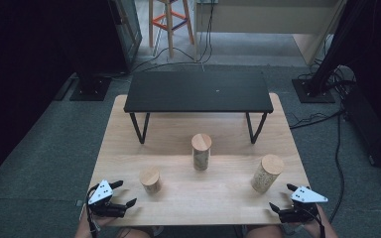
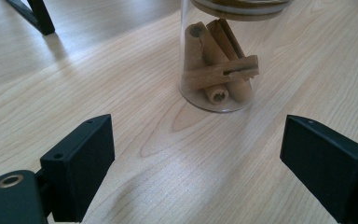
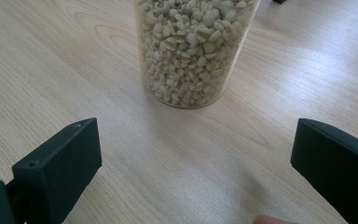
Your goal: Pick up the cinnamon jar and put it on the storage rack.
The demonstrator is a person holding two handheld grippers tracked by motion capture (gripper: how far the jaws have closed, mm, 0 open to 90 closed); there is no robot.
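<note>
three jars (image 1: pixel 201 151) on pale wood table (image 1: pixel 188 198), black shelf (image 1: pixel 198 92) behind, grey carpet, both grippers' jaws released

I am seeing the short jar (image 1: pixel 150 180) sitting on the tabletop (image 1: pixel 213 198) just ahead of my left hand-held gripper (image 1: pixel 121 193); the grain jar (image 1: pixel 267 173) is standing ahead of the right hand-held gripper (image 1: pixel 283 196), the middle jar (image 1: pixel 201 151) farther off between them, the low shelf (image 1: pixel 198 92) standing beyond.
</note>
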